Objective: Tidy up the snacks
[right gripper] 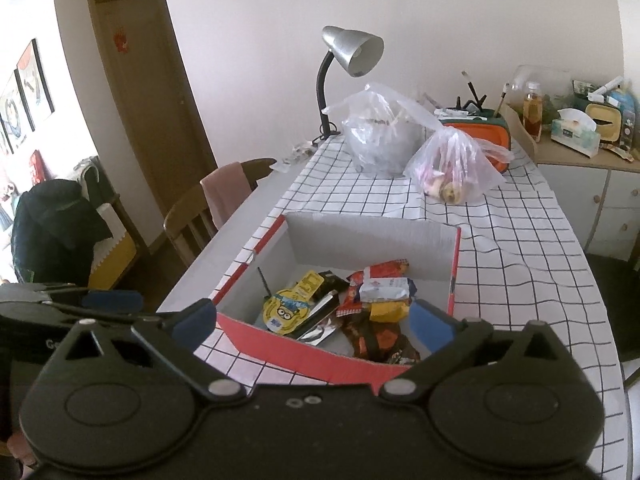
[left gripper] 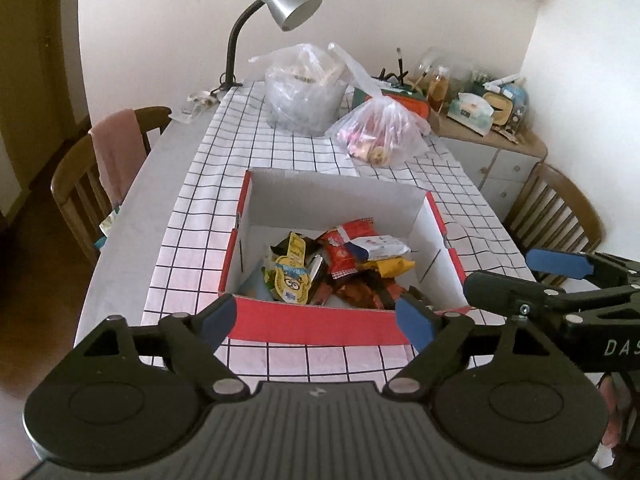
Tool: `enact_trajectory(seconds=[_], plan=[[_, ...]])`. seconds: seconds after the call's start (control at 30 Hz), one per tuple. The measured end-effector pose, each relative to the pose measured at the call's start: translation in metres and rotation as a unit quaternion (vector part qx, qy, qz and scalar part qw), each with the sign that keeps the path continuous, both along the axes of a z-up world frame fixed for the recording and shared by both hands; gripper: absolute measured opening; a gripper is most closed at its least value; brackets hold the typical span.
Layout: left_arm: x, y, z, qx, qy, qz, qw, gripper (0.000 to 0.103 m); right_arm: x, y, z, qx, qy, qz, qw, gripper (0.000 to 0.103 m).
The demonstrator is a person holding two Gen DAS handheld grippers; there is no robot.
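Note:
A red cardboard box with white inner walls sits on the checked tablecloth and holds several snack packets. Among them are a yellow cartoon packet, a red packet and a white one. My left gripper hangs open above the box's near wall, with nothing between its blue pads. My right gripper is also open and empty over the near edge of the box, above the yellow cartoon packet. In the left wrist view the right gripper shows at the right edge.
Behind the box stand two clear plastic bags with food inside, and a silver desk lamp at the far table edge. Wooden chairs flank the table. A cluttered sideboard is at the back right.

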State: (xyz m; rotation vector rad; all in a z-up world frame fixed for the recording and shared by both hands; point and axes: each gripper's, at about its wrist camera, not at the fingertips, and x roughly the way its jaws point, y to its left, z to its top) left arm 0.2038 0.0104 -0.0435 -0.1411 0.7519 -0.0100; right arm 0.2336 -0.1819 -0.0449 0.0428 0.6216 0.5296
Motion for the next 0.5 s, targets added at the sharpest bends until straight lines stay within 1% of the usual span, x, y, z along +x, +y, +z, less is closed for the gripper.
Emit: enact_trajectory(seconds=[0.03,0.2,0.5], plan=[[-0.002,0.0,0.0,0.0,-0.001,0.001,1.0,0.09,-0.002,-0.001,0.0,0.003,0.0,-0.002,1.0,0.103],[-0.014,-0.001,0.0,-0.011,-0.002,-0.002,0.9999,0.092,-0.011,-0.012,0.002,0.02,0.005,-0.008,1.0,0.103],[-0.031,-0.008,0.007,-0.007,0.0,0.003,1.0,0.092,-0.024,-0.022,0.007,0.012,-0.004,-0.026,1.0,0.103]])
